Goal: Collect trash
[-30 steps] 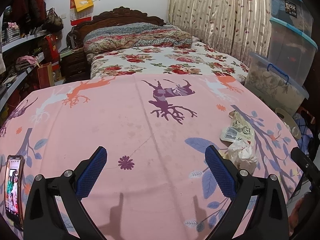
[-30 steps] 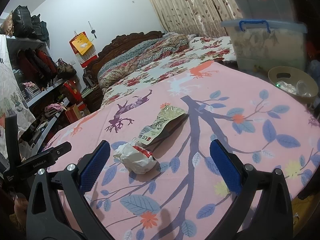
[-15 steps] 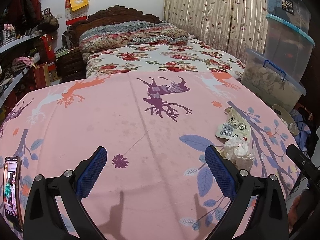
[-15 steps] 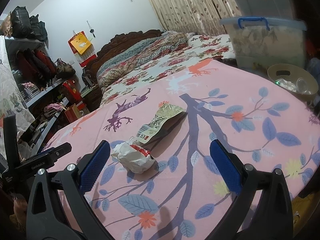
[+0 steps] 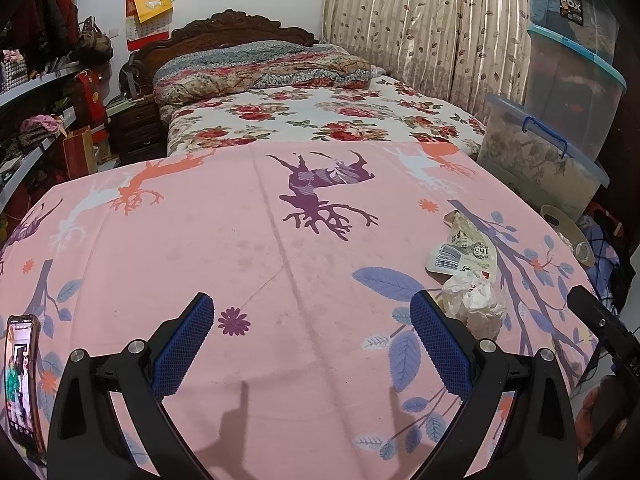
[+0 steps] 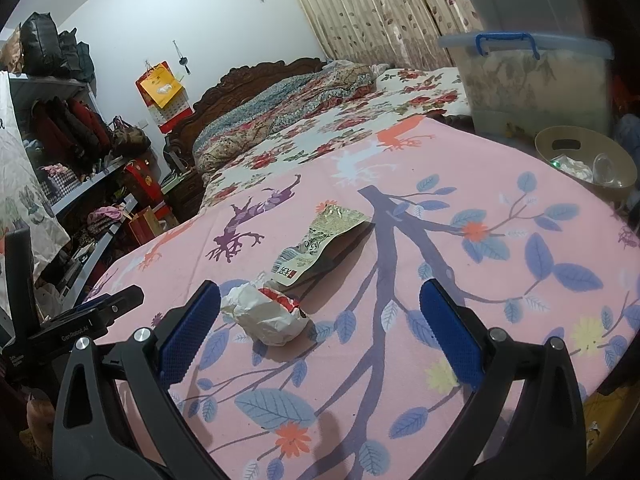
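Closest to the right wrist camera, the right gripper (image 6: 320, 320) hangs with its jaws spread wide and nothing between them. Over the last second it has crept forward and lower: the crumpled white wrapper (image 6: 266, 314) now sits larger in that view and just beside the left blue pad, though not yet between the pads. That reads as the approach to a first pick, with a small shift to the left still needed to centre the wad.

The left gripper (image 5: 316, 334) is likewise spread and empty above the pink tablecloth (image 5: 280, 248). Its view has swung slightly, so the same wrapper (image 5: 474, 304) has drifted nearer its right pad.

Two pieces of trash lie on the cloth, touching or nearly so: the crumpled wrapper, and just beyond it one flattened snack pouch (image 6: 320, 240) printed with a barcode. Neither has moved, so collection has not begun.

One phone (image 5: 20, 384) lies at the cloth's left edge. Off the table's far right corner stands one tan bin (image 6: 586, 160), already holding some clear and white scraps, probably where the trash goes. Farther back stand three stacked storage boxes (image 5: 572, 80) and one bed (image 5: 320, 120).
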